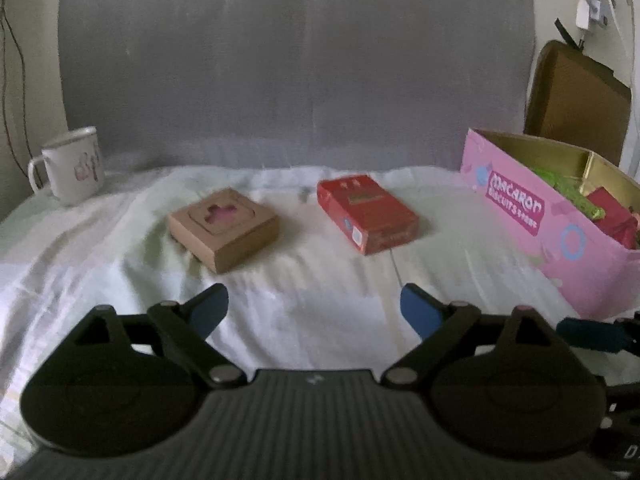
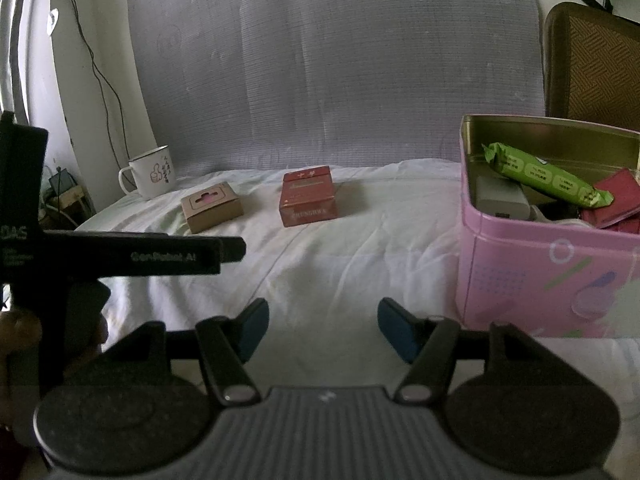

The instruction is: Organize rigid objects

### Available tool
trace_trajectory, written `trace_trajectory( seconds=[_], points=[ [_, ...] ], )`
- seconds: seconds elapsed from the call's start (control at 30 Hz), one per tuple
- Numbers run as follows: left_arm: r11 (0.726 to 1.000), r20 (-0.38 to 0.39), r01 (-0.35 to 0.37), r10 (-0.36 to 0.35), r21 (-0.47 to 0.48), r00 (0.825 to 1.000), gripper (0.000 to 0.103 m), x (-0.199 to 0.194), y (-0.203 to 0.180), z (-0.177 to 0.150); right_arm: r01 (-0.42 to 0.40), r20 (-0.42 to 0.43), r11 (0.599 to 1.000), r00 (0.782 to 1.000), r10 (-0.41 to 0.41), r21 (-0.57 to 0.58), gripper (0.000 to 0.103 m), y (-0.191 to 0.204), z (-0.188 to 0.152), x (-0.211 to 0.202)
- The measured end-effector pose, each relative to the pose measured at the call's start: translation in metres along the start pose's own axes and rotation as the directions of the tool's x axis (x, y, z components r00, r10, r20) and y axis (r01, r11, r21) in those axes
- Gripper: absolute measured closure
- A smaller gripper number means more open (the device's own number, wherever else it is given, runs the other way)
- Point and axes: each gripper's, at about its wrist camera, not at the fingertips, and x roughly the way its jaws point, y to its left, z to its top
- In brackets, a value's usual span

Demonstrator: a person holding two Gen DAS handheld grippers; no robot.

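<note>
both hand-held grippers, left and right, hang released, empty, facing red box.

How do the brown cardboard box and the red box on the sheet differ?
The brown cardboard box is plain kraft with a pink-showing cutout on top; the red box is glossy, printed, with no cutout. The brown one looks flatter and squarer, the red one longer. The brown one lies nearer the mug, the red one nearer the pink tin. Both lie flat on the white sheet, closed, outside the tin, untouched.
</note>
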Motion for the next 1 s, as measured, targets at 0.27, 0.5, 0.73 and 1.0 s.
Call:
trace_trajectory(
  seconds=[0.27,0.5,0.73,1.0],
  points=[
    [0.998,0.136,-0.055,0.055,-0.010,0.989,0.007,-0.015,0.001,0.002,0.008,0.006,1.000,1.000,-0.008,-0.001,0.041,0.001,-0.001,-0.001],
    [0.999,0.127,-0.048,0.049,-0.010,0.991,0.007,-0.015,0.002,0.002,0.006,0.003,1.000,1.000,-0.006,-0.001,0.041,0.000,-0.001,-0.001],
    [0.991,0.082,-0.018,0.029,-0.130,0.996,0.007,-0.013,0.022,0.006,-0.010,-0.011,0.999,1.000,0.010,-0.031,0.041,0.007,0.006,0.009],
    [0.976,0.040,-0.013,0.022,-0.218,0.999,0.007,-0.011,0.040,0.010,-0.030,-0.021,0.998,0.999,0.029,-0.062,0.029,0.019,0.032,0.037]
  ],
)
